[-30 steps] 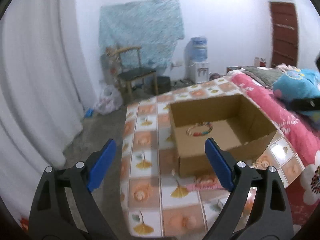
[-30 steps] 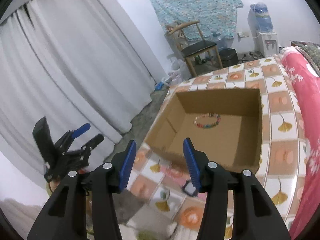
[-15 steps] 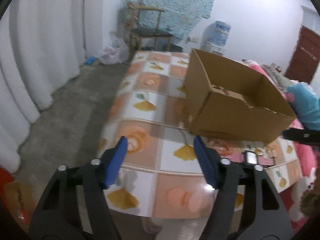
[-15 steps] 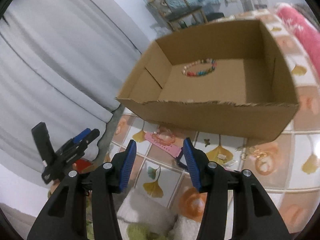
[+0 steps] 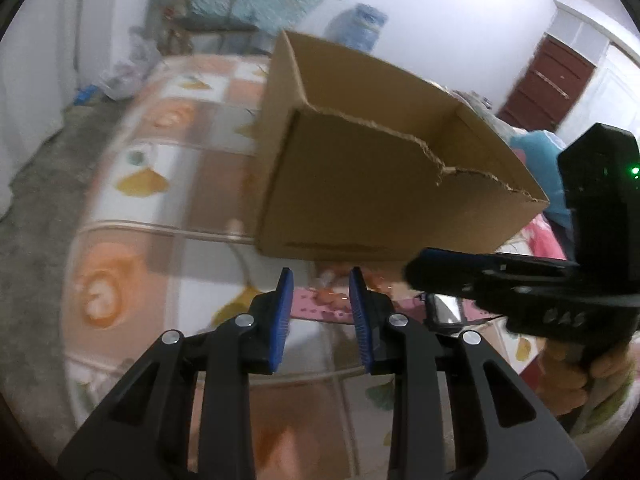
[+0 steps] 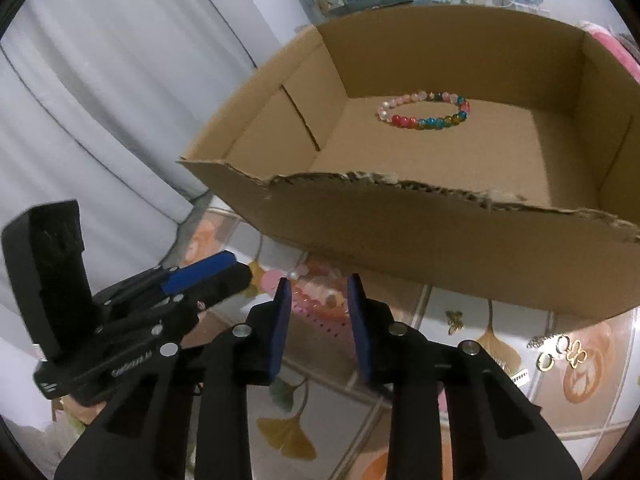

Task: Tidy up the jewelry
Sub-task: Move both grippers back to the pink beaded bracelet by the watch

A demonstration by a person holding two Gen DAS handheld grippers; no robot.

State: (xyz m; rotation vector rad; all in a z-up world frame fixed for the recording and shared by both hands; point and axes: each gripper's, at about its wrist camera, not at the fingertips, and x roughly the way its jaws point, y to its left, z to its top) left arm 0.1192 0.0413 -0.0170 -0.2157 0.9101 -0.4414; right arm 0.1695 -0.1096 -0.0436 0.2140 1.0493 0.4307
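Both my grippers lowered toward tabletop, left gripper (image 5: 320, 304) and right gripper (image 6: 316, 312) part-open, empty, cardboard box (image 6: 420, 240) at twelve o'clock, tiled table (image 5: 152, 216), curtained room.

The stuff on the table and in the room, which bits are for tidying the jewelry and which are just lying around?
For the job:
- cardboard box
- bead bracelet, already inside the box
- pink bracelet in front of the box
- pink watch
- gold earrings

Just lying about:
- chair
- water dispenser
- curtain
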